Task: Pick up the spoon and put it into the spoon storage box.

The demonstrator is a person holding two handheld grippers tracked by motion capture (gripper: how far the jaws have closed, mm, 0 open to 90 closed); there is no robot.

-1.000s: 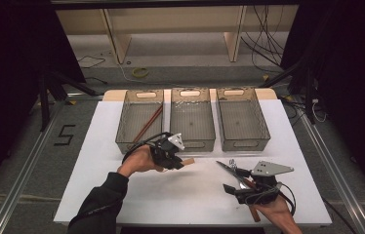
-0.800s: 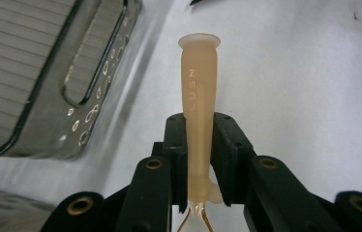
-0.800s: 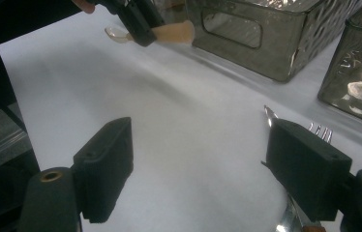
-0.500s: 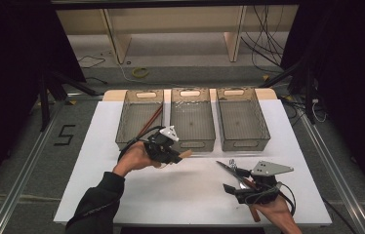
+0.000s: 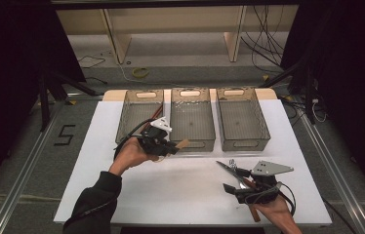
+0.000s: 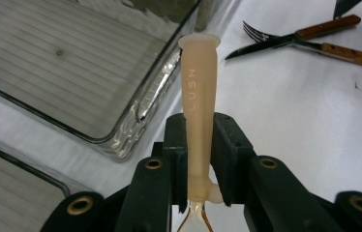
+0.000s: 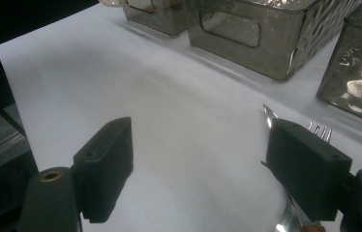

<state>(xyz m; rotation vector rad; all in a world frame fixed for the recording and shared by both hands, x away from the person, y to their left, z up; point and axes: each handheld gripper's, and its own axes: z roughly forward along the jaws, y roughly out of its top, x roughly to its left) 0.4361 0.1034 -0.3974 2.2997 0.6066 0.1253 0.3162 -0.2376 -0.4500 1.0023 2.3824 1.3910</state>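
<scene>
Sorting cutlery: into three clear bins, judging by the layout.
Left tongs (image 6: 199, 159): clamped on a beige-handled utensil (image 6: 197, 92), held at 6 o'clock of the middle bin (image 5: 192, 119).
Right tongs (image 7: 208, 169): apart, empty.
Done: left bin (image 5: 139, 117) holds one item.
Left: fork (image 6: 266, 36) and knives on worktop (image 5: 180, 190).

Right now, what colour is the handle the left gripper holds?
Pale peach-beige handle, clearest in the left gripper view.
</scene>
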